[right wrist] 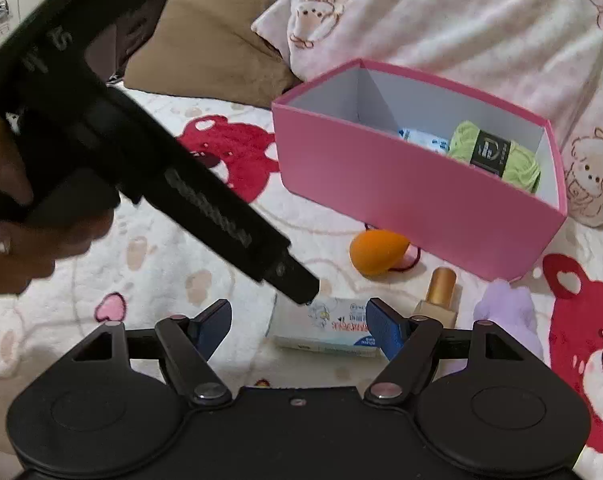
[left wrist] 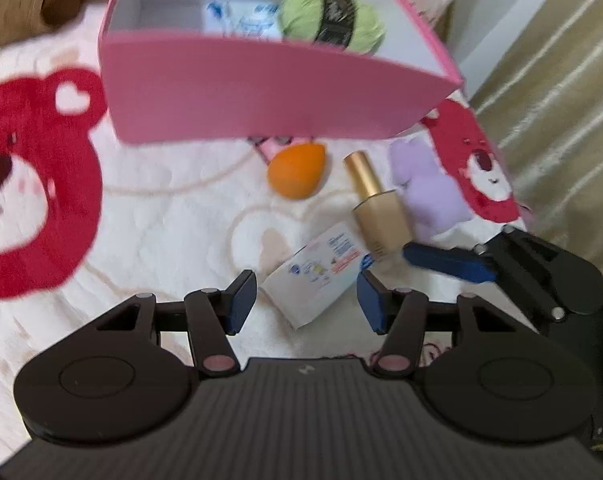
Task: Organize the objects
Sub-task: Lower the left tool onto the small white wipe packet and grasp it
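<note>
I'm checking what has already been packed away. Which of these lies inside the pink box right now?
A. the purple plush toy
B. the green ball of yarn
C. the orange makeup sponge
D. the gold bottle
B: the green ball of yarn sits inside the pink box, while the orange makeup sponge, gold bottle and purple plush toy lie on the blanket outside it.

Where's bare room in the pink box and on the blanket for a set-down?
Free: the pink box half left of the green yarn and white pack; blanket left of the orange sponge. Crowded: below the box, around the tissue pack, gold bottle, purple plush.
</note>
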Available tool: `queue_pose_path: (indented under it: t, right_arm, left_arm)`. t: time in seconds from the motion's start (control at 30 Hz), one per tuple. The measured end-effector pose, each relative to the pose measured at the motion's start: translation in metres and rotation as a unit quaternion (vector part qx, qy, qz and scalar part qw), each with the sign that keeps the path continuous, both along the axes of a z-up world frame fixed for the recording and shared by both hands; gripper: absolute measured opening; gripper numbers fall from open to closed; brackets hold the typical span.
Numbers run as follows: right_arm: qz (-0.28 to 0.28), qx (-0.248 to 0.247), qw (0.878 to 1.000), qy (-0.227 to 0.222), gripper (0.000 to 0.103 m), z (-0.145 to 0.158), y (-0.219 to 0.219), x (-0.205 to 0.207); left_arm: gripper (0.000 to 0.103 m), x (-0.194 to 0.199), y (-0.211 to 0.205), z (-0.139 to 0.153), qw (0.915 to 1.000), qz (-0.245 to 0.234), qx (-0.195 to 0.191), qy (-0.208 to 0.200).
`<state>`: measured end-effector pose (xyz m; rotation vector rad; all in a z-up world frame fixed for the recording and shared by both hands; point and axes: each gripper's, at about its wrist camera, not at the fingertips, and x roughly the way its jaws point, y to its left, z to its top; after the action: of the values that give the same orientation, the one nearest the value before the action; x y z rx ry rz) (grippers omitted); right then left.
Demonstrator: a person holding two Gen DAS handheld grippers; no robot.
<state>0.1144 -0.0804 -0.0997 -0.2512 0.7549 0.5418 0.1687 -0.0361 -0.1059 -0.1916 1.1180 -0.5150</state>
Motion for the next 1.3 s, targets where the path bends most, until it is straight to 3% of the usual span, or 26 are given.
queue_pose_path:
  t: [0.1, 0.33, 0.4, 0.53, 0.67, 0.73, 0.9, 1.07, 1.17, 1.3]
  right_arm:
    - [-0.007, -0.020, 1.000, -0.016, 0.081, -0.015, 0.002, 0.004]
    - [-0.011, -0.060, 0.998, 0.007, 0.081, -0.043, 0.014, 0.016]
    - [-0.020, -0.066, 0.998, 0.009, 0.086, -0.045, 0.015, 0.019]
    - [-0.035, -0.064, 0.997, 0.030, 0.089, -0.050, 0.015, 0.024]
    - [-0.034, -0.048, 0.997, 0.040, 0.090, -0.052, 0.013, 0.026]
    - [-0.039, -0.018, 0.998, 0.056, 0.090, -0.047, 0.006, 0.028]
    - [-0.036, 0.058, 0.993, 0.093, 0.076, -0.040, -0.008, 0.032]
    - [-0.046, 0.028, 0.995, 0.083, 0.059, -0.048, -0.007, 0.034]
    - [-0.034, 0.008, 0.997, 0.068, 0.059, -0.053, -0.002, 0.029]
    - [-0.021, -0.016, 0.999, 0.046, 0.061, -0.058, 0.002, 0.026]
  left_arm:
    - [0.054, 0.000, 0.000, -0.018, 0.9998, 0.016, 0.001, 0.015]
    - [0.050, -0.001, 0.003, -0.040, 0.9978, 0.051, -0.025, 0.034]
    - [0.046, -0.002, 0.003, -0.040, 0.9977, 0.053, -0.030, 0.028]
    - [0.032, -0.001, 0.005, -0.038, 0.9971, 0.054, -0.047, 0.025]
    - [0.030, -0.001, 0.006, -0.036, 0.9964, 0.056, -0.060, 0.022]
    - [0.030, -0.001, 0.011, -0.036, 0.9949, 0.069, -0.070, 0.024]
    - [0.030, 0.003, 0.025, -0.036, 0.9947, 0.084, -0.055, 0.020]
    - [0.030, 0.003, 0.025, -0.041, 0.9944, 0.091, -0.046, 0.029]
    - [0.028, 0.004, 0.023, -0.041, 0.9951, 0.081, -0.047, 0.031]
    - [0.028, -0.002, 0.016, -0.037, 0.9987, 0.045, -0.022, 0.002]
